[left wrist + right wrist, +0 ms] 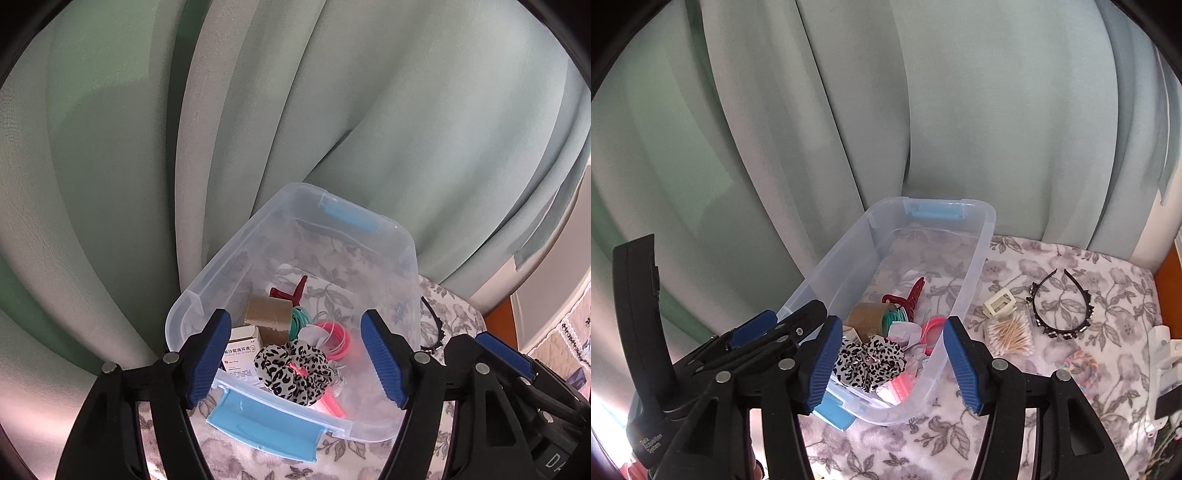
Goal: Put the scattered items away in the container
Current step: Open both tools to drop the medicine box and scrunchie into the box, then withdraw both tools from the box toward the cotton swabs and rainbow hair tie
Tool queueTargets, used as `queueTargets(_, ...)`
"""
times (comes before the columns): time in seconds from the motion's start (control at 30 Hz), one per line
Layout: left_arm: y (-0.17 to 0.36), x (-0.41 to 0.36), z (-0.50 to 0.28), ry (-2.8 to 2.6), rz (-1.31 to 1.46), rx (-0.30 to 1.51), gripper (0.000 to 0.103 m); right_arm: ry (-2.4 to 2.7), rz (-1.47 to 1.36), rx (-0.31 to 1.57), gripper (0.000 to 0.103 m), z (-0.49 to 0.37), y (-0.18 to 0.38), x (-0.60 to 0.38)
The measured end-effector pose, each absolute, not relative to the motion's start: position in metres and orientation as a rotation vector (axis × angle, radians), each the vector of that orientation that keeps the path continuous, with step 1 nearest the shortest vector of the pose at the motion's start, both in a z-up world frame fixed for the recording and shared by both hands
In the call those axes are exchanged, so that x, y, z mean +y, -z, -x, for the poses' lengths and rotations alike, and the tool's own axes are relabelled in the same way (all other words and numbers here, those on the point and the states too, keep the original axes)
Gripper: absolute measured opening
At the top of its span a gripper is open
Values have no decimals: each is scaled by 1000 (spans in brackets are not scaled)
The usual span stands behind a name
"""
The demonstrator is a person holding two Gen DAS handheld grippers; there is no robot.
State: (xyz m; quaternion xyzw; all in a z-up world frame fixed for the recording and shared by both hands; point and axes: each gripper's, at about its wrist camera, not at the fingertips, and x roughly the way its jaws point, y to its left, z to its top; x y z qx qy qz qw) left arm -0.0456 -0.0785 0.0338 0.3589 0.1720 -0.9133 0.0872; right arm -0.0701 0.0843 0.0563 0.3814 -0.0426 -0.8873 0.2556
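Clear glossy plastic container (236, 258), matt floral cloth cover (1052, 258), soft leopard-print fabric scrunchie (295, 369), ribbed blue gripper pads (823, 365)

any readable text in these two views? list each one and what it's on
"Data Acquisition System": white print on the black handle of the left tongs.
"D": partial white lettering on the black body of the right tongs; the rest is cut off.
Small white cardboard medicine box in the clear plastic bin: a line of Chinese characters and a red mark; the characters and the fine print below are too blurred to read reliably.
Nothing else carries text.

Clear container (975, 254) part-filled, leopard scrunchie (870, 362) inside, headband (1062, 306) outside
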Motion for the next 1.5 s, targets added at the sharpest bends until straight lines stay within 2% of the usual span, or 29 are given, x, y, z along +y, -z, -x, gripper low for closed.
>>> queueTargets(0.57, -53, -47, 37, 2740, -997, 321, 87, 2480, -971, -192, 83, 54, -61, 122)
queueTargets(0.67, -57, -40, 34, 2752, -980, 299, 91, 2491, -947, -210, 89, 50, -62, 134)
queueTargets(0.73, -60, -34, 32, 2763, -963, 281, 93, 2497, -929, -228, 98, 47, -63, 143)
queueTargets(0.83, -65, -23, 29, 2785, -930, 252, 95, 2516, -905, -256, 102, 44, -66, 156)
queueTargets(1.5, -70, 52, 38, 2879, -908, 80, 95, 2541, -795, -488, 103, 33, -55, 242)
